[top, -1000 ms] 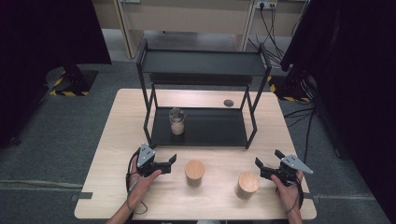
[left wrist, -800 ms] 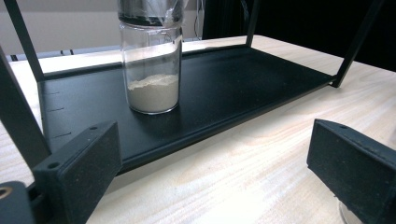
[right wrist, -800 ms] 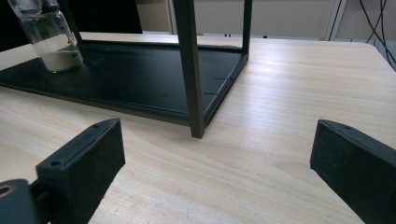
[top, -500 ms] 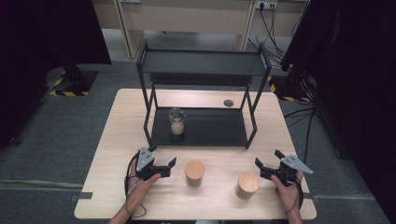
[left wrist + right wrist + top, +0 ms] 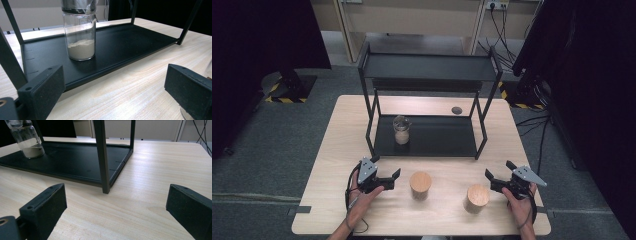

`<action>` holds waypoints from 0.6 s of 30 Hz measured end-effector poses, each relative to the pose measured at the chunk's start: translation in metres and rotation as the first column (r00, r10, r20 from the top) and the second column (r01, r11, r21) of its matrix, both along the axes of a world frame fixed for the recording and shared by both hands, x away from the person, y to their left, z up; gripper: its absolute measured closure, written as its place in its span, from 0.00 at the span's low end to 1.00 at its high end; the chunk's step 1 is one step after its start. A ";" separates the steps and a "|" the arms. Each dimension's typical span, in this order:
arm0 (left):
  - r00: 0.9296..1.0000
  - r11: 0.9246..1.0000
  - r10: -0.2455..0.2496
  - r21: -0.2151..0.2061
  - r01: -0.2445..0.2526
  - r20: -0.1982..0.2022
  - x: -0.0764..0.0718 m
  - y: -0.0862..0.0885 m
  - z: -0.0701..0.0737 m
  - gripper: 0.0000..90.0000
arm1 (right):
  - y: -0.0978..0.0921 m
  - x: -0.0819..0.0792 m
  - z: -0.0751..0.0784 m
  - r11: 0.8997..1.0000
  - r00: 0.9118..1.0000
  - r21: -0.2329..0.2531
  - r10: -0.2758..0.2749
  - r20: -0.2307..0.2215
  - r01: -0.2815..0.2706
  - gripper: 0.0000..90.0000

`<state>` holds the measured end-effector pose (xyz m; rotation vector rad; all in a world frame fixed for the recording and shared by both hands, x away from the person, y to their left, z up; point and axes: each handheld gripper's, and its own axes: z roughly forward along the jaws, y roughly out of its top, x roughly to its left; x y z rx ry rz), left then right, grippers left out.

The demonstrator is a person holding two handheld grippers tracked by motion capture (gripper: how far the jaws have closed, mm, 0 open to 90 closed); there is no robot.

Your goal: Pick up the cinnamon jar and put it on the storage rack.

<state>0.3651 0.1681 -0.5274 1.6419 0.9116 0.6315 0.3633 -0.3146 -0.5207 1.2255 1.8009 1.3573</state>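
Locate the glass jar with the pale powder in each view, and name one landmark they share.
High view: glass jar stands at the left of the black rack's lower shelf.
Left gripper view: jar upper left, close, on that shelf.
Right gripper view: jar top left corner, on that shelf.
Shared landmark: the shelf.

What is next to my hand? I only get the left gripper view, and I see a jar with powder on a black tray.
Observer: A wooden canister stands on the table, just right of your left gripper.
Operator: Is there only one?
Observer: No. A second canister stands farther right, in front of the right gripper.
Operator: What's above my jar?
Observer: The tray is the bottom of a black rack, and a top shelf hangs over the jar.
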 end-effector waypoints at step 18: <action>1.000 1.000 -0.003 0.001 0.003 -0.003 0.000 0.000 0.000 0.03 | 0.009 -0.002 0.003 1.000 1.000 0.000 0.015 0.003 -0.015 0.04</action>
